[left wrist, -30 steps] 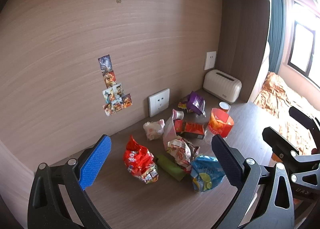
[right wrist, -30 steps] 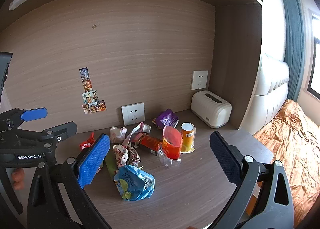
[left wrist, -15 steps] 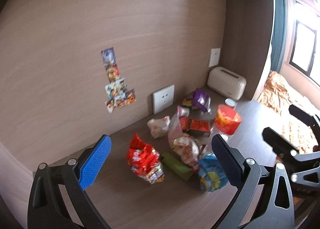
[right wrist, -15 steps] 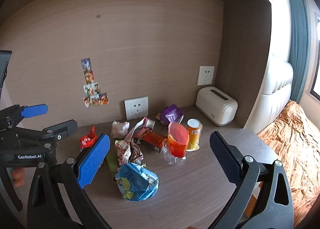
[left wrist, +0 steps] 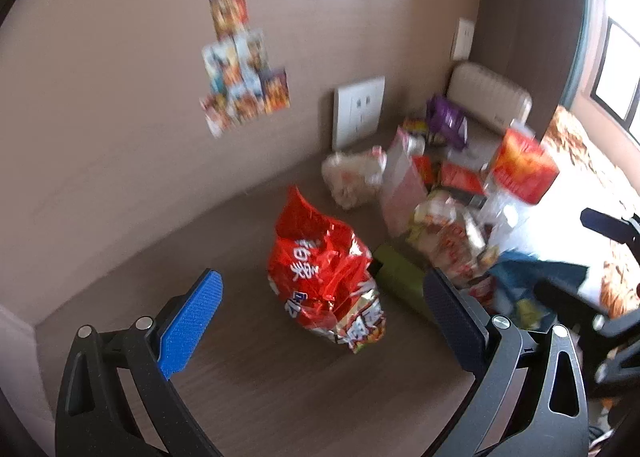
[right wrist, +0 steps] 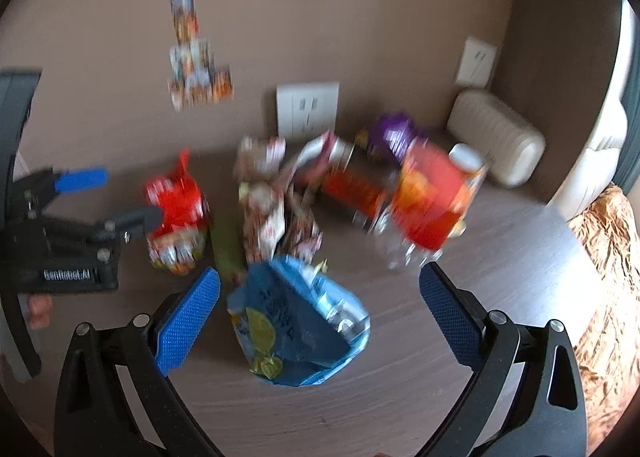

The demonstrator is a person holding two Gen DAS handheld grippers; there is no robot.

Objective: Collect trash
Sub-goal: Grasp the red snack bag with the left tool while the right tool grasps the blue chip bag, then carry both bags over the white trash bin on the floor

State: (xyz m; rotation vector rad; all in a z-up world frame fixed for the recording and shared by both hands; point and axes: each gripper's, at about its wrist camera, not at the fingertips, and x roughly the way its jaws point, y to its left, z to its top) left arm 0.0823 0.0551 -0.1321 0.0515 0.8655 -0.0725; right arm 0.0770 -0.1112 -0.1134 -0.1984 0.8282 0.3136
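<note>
We record trash heaped toward the back edge of the wooden surface (right wrist: pixel 500 257), by the wall socket (right wrist: pixel 307 110): a red snack bag (left wrist: pixel 326 277), a blue chip bag (right wrist: pixel 298 323), a green wrapper (left wrist: pixel 398 283) and blurred packets. We find the left gripper (left wrist: pixel 320 317) with jaws wide around the red snack bag without touching it. The right gripper (right wrist: pixel 316 315) has jaws wide around the blue chip bag.

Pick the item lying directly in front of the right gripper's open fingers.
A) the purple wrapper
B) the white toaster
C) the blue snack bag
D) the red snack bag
C: in the right wrist view the blue snack bag lies on the desk between the spread fingers of the right gripper, untouched; the red snack bag sits farther left, by the left gripper.
</note>
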